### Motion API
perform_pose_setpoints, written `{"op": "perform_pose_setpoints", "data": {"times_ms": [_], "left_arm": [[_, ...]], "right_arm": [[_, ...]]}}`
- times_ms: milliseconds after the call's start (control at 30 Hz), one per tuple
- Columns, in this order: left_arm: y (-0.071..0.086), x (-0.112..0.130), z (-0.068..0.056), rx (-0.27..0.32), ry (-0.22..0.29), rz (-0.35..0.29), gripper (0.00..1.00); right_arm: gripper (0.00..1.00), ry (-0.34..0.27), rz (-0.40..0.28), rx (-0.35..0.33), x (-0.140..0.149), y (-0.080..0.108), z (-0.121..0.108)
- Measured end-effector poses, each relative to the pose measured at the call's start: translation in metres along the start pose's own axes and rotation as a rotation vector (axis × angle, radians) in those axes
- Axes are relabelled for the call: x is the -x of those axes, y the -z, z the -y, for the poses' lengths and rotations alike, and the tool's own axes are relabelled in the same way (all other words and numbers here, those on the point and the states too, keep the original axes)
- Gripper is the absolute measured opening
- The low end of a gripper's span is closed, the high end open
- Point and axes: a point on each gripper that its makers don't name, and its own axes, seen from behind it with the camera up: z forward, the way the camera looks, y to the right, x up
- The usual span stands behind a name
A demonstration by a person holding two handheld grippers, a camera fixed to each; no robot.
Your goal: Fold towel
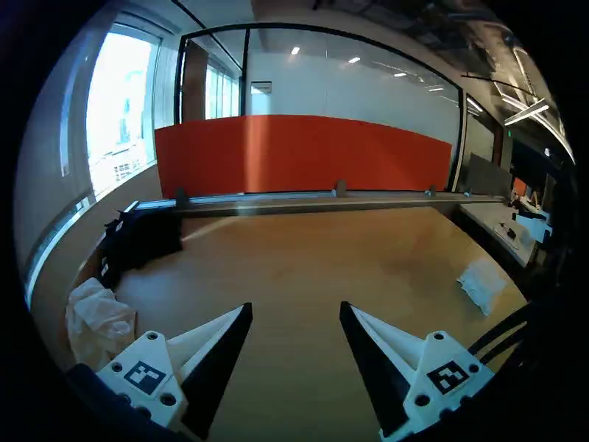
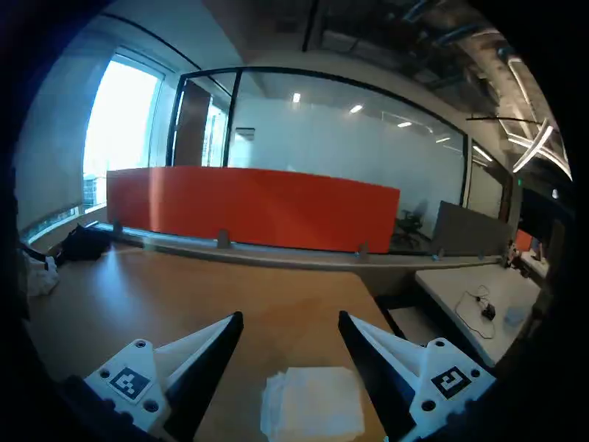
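Observation:
In the right gripper view a white folded towel point(image 2: 315, 403) lies flat on the wooden table point(image 2: 221, 295), just below and between the fingers of my right gripper point(image 2: 291, 318), which is open and holds nothing. The same towel point(image 1: 482, 283) appears in the left gripper view as a small white bundle at the table's right edge. My left gripper point(image 1: 294, 309) hovers open over bare wood point(image 1: 309, 258), well left of the towel.
A crumpled white cloth point(image 1: 96, 320) lies at the left edge beside a black bag point(image 1: 140, 239). An orange divider panel point(image 1: 302, 155) runs along the table's far side. Another desk with cables point(image 2: 478, 302) stands to the right.

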Motion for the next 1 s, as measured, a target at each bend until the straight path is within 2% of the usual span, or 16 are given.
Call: {"op": "perform_pose_setpoints", "data": {"times_ms": [267,467,800,1000], "left_arm": [[-0.001,-0.017,0.012,-0.03,-0.005,-0.073,0.87],[-0.001,-0.031,0.027,-0.062,-0.008,-0.118,0.87],[0.004,-0.055,0.052,-0.105,0.008,-0.188,0.87],[0.007,-0.066,0.065,-0.126,0.025,-0.22,0.88]], "right_arm": [[1.0,0.01,-0.064,-0.013,-0.027,-0.004,0.028],[1.0,0.004,-0.123,-0.024,-0.052,-0.006,0.053],[1.0,-0.045,-0.168,-0.061,-0.077,-0.015,0.105],[1.0,-0.072,-0.185,-0.048,-0.085,-0.019,0.124]]}}
